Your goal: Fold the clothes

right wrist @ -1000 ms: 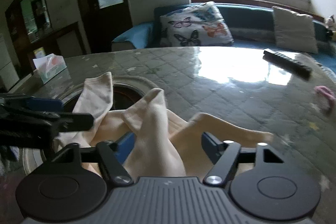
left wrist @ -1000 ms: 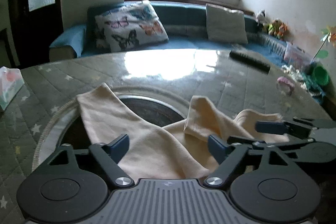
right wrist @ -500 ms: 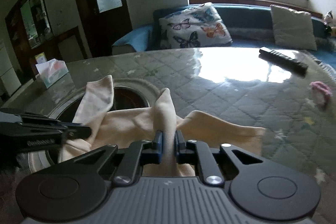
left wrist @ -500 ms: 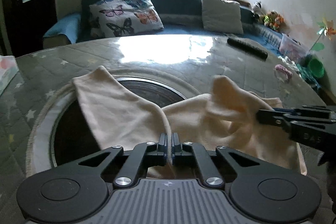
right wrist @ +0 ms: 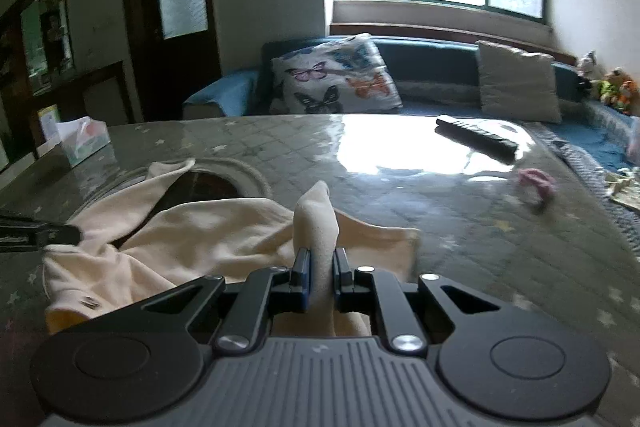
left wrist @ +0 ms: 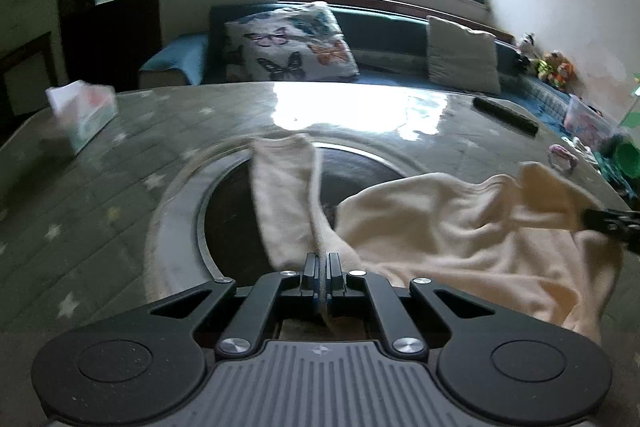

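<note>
A cream garment (left wrist: pixel 460 227) lies crumpled on the round table, partly over the dark centre disc (left wrist: pixel 232 203). My left gripper (left wrist: pixel 322 269) is shut on a fold of it, with one sleeve (left wrist: pixel 280 187) stretching away. My right gripper (right wrist: pixel 320 273) is shut on another bunched fold of the garment (right wrist: pixel 208 235). Each gripper's fingers show at the edge of the other view: the right gripper's fingers (left wrist: pixel 612 223) and the left gripper's fingers (right wrist: pixel 36 231).
A tissue box (left wrist: pixel 82 113) stands at the table's left. A black remote (right wrist: pixel 476 139) and a pink item (right wrist: pixel 538 183) lie at the far right. A sofa with a butterfly cushion (left wrist: pixel 292 47) is behind the table.
Both grippers closed on folds of the garment, then moved apart and lifted, stretching the cloth between them. The sleeve over the disc has pulled straighter.
</note>
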`<act>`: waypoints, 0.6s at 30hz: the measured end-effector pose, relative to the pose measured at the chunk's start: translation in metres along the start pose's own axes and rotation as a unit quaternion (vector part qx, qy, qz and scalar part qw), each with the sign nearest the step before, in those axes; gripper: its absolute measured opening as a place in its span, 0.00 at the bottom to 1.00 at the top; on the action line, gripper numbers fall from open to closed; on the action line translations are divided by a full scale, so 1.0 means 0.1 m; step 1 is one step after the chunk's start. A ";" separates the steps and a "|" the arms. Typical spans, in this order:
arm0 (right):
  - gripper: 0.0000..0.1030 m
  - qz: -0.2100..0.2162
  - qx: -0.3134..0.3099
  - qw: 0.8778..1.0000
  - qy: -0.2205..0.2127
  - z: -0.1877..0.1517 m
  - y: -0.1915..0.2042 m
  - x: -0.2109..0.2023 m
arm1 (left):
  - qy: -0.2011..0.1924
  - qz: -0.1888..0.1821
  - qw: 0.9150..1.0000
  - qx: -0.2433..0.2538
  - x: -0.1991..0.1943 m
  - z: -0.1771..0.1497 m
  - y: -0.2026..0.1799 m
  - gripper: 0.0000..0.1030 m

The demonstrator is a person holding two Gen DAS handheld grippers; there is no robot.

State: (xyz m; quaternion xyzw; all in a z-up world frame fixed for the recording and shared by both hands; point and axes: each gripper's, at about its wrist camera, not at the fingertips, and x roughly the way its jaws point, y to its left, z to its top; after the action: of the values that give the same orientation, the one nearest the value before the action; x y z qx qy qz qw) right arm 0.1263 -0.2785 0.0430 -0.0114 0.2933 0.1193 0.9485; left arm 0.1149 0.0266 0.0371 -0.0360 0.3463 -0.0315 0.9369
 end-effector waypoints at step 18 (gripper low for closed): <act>0.22 -0.128 0.062 0.989 0.050 -0.73 -0.56 -0.66 | 0.011 0.012 1.000 -0.009 -0.29 -0.46 0.20 0.03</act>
State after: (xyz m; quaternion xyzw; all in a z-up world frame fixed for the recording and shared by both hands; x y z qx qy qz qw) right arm 0.0460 -0.3538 0.0163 0.0038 0.3437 -0.0220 0.9388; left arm 0.0635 0.0466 0.0194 -0.0399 0.3573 -0.0176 0.9330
